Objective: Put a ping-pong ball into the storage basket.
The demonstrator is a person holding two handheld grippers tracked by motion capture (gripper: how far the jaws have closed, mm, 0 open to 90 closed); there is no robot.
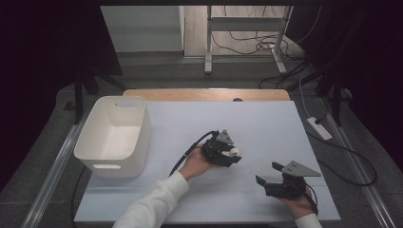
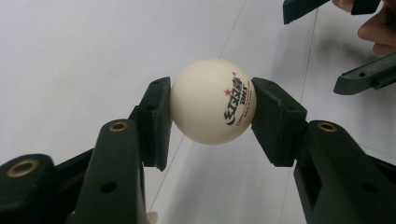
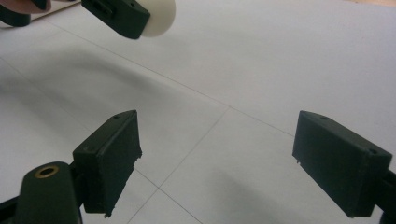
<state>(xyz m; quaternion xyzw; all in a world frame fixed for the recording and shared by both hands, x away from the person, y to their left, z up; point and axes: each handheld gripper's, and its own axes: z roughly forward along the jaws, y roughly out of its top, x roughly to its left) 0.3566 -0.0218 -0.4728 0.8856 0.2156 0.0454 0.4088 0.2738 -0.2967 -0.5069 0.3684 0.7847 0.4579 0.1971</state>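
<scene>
One white ball [image 2: 212,100], round, red and black print, red star

We count one ball [image 2: 212,100], white with a red and black print. Two grippers: left [image 1: 231,154] and right [image 1: 267,173], each with two black fingers [image 3: 109,158], so four fingers total. Two hands on them, one hand [image 1: 197,164] per gripper. One white bin [image 1: 114,135] with two handle slots that we can see. One counter [image 1: 266,123] under a white sheet. Behind it, one white frame [image 1: 247,33] on the floor.
</scene>
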